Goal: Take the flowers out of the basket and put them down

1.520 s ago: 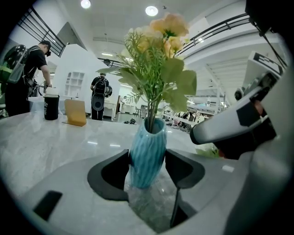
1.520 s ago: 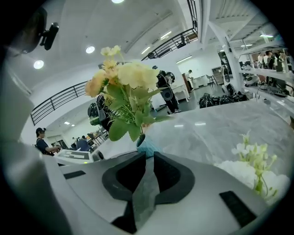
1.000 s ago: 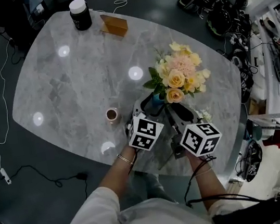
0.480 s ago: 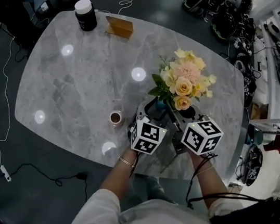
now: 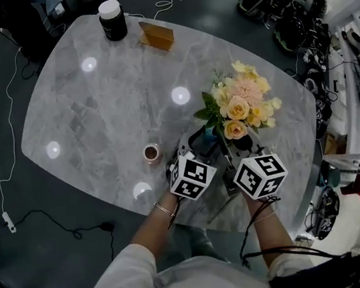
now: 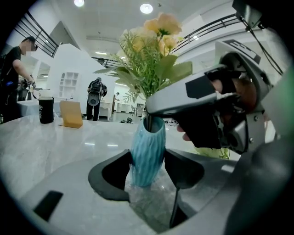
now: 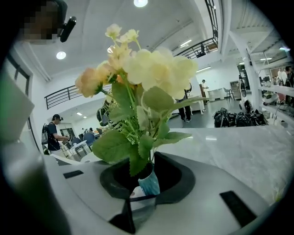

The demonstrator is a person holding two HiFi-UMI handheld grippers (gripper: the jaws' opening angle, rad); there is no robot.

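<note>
- The blue vase (image 6: 148, 151) is clasped between the fingers (image 6: 112, 172) of the left gripper (image 6: 148, 170); a dark pad is pressed against each side of its lower body.
- The vase is kept upright, its base on the marble table (image 5: 106, 104).
- The flowers (image 7: 142, 73) are still seated in the vase, with their stems in its mouth.
- The right gripper (image 7: 147, 172) is closed round the stems just above the vase's mouth, and leaves are spread over its fingers (image 7: 179, 176).
- The yellow and pink blooms are carried above and beyond the right fingertips.
- A small cup (image 5: 152, 153) is seen near the left fingers, on their outer side.
- A black jar (image 5: 111, 20) and a tan block (image 5: 156, 35) are set well beyond both pairs of fingers, at the table's far edge.
</note>
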